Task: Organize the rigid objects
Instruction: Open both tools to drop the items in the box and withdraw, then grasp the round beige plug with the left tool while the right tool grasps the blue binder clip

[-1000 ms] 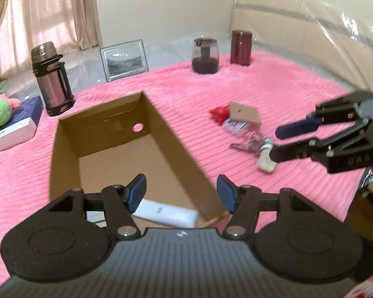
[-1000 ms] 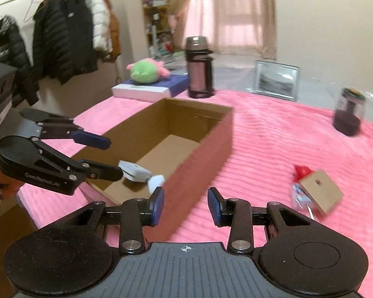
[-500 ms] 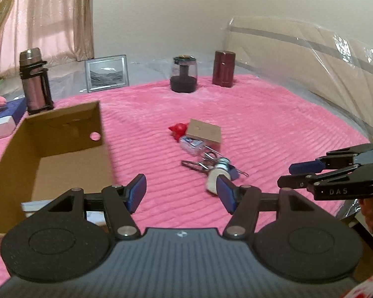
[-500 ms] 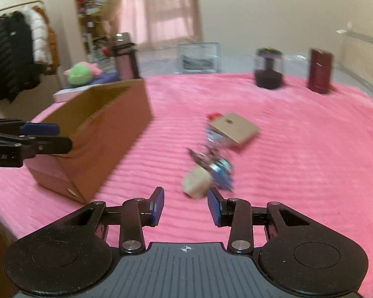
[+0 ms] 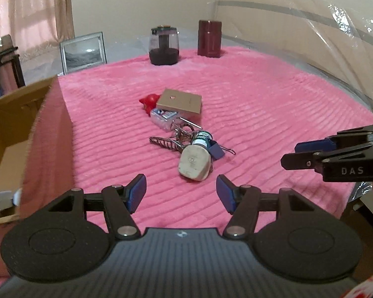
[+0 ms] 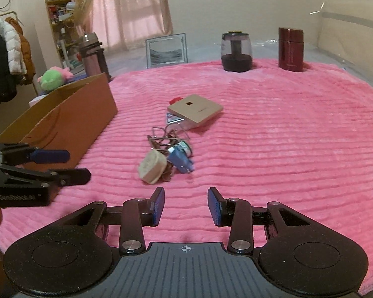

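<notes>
The little pile of rigid objects (image 5: 186, 136) lies mid-blanket, right of the cardboard box (image 5: 17, 129) – white plug (image 5: 194, 162) nearest, tan flat box (image 5: 180, 103) behind. Left gripper (image 5: 181, 190) hangs just short of it, jaws moderately apart and empty. Right gripper (image 6: 186, 204) waits narrower, gap showing, nothing held – "DAS" readable on its side.

blanket (image 5: 261, 94): clutter pile mid | flat box (image 5: 179, 104) at pile's far end, plug (image 5: 194, 162) at near end, clip (image 6: 180, 160) beside plug | cardboard box (image 6: 62, 119) left of pile | jar (image 5: 163, 46), canister (image 5: 209, 38), frame (image 5: 83, 52) along far edge
</notes>
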The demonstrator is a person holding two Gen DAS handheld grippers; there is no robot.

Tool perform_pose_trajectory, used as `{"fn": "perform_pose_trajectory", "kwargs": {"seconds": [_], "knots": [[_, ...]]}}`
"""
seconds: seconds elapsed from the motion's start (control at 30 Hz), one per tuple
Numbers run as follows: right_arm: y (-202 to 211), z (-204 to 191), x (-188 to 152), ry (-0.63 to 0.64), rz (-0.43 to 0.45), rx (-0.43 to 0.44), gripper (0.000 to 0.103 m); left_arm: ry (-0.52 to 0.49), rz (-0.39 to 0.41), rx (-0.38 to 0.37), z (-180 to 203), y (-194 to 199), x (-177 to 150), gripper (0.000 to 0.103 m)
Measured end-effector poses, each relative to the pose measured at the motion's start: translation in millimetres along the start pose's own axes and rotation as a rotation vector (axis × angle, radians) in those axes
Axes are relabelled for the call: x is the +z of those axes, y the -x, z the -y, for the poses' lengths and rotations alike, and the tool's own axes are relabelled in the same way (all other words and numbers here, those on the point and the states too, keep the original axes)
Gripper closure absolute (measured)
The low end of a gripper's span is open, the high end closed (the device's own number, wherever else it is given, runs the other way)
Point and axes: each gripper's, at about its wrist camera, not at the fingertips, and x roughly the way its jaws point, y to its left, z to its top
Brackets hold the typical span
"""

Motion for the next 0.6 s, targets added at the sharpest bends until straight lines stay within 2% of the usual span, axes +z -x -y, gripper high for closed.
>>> {"fn": "perform_pose_trajectory", "kwargs": {"seconds": [0.6], "knots": [[-50.1,29.0,7.9,-0.019,-0.036,-0.005,0.068,-0.035,-0.082,-0.053,2.5,-105.9,12.7,0.045]]}}
